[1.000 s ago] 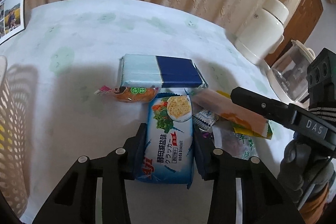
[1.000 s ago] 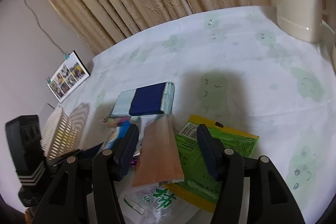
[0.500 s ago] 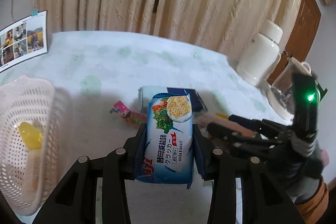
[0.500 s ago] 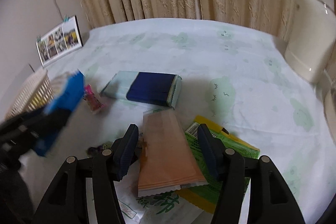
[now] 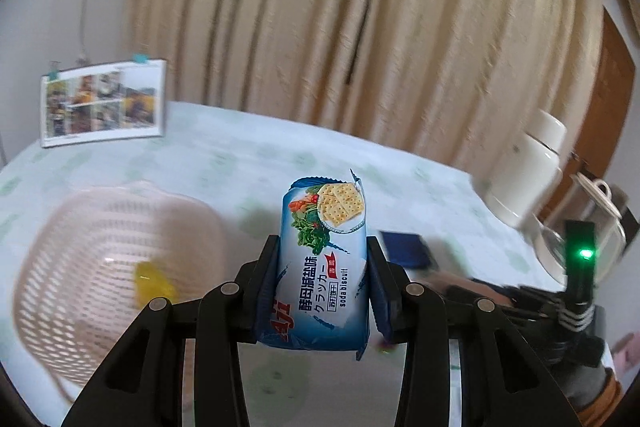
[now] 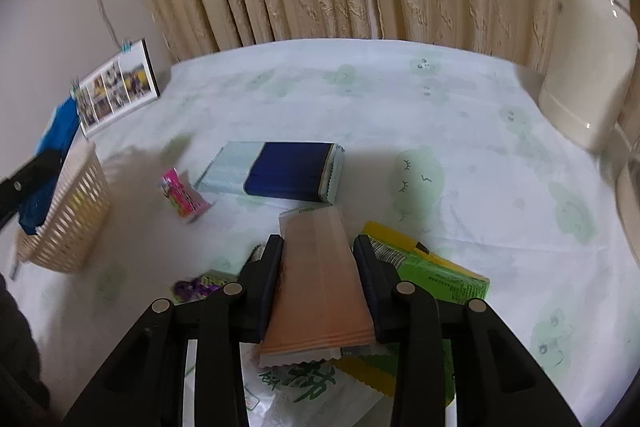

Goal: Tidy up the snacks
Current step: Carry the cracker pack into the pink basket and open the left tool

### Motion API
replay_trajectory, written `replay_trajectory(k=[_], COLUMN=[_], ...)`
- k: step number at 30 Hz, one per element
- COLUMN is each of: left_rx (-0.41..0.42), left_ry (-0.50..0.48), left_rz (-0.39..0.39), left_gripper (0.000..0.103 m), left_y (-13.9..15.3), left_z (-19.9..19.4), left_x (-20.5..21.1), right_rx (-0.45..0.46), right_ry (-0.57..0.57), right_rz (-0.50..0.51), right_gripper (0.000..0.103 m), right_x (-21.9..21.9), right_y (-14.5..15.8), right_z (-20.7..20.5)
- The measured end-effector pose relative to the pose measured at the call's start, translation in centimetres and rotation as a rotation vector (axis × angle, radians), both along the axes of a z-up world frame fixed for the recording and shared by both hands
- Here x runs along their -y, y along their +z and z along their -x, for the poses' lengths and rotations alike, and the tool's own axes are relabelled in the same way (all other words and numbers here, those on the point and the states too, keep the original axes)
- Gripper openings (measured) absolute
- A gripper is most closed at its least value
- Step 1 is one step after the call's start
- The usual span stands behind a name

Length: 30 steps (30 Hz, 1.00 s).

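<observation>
Your left gripper pinches one blue soda biscuit pack, held above the bench just right of the single woven basket, which holds one yellow item. Your right gripper is closed around one orange wafer pack above two green packets. Farther off lie one pink snack and one navy-and-pale packet.

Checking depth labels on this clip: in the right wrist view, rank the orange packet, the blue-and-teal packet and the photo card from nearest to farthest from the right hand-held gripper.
1. Orange packet: between the right hand-held gripper fingers.
2. Blue-and-teal packet: just ahead, lying flat on the table.
3. Photo card: far left, propped near the wall.
</observation>
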State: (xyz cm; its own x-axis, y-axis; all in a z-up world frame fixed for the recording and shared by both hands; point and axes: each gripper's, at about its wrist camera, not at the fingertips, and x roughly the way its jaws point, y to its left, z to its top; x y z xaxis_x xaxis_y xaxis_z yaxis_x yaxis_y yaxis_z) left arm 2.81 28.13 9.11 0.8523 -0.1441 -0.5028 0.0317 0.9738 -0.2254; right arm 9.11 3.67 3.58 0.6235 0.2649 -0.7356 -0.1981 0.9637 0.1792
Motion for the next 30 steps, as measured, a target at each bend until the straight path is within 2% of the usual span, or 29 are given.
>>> replay_trajectory(k=[4, 8, 20, 22, 24, 30], left_rx=[0.027, 0.022, -0.010, -0.024, -0.027, 0.014], left_ry=[0.097, 0.173, 0.277, 0.288, 0.307, 0.368], left_rz=[-0.031, -0.040, -0.052, -0.042, -0.016, -0.028], left_gripper=[0.042, 0.042, 0.042, 0.045, 0.063, 0.064], left_y=[0.4, 0.2, -0.9, -1.2, -1.4, -1.2], left_z=[0.8, 1.2, 1.9, 1.9, 2.0, 2.8], left_x=[-2.4, -5.0, -9.2, -9.7, -10.2, -10.8], right_rx=[-0.019, -0.020, -0.005, -0.005, -0.004, -0.003], right_ry=[0.003, 0.010, 0.028, 0.027, 0.028, 0.034], right_rz=[-0.110, -0.163, -0.170, -0.173, -0.174, -0.185], right_gripper=[0.033, 0.033, 0.033, 0.033, 0.033, 0.033], right_x=[1.1, 1.2, 0.7, 0.7, 0.6, 0.4], right_y=[0.4, 0.7, 1.1, 1.1, 1.0, 1.1], right_z=[-0.1, 0.1, 0.6, 0.6, 0.6, 0.7])
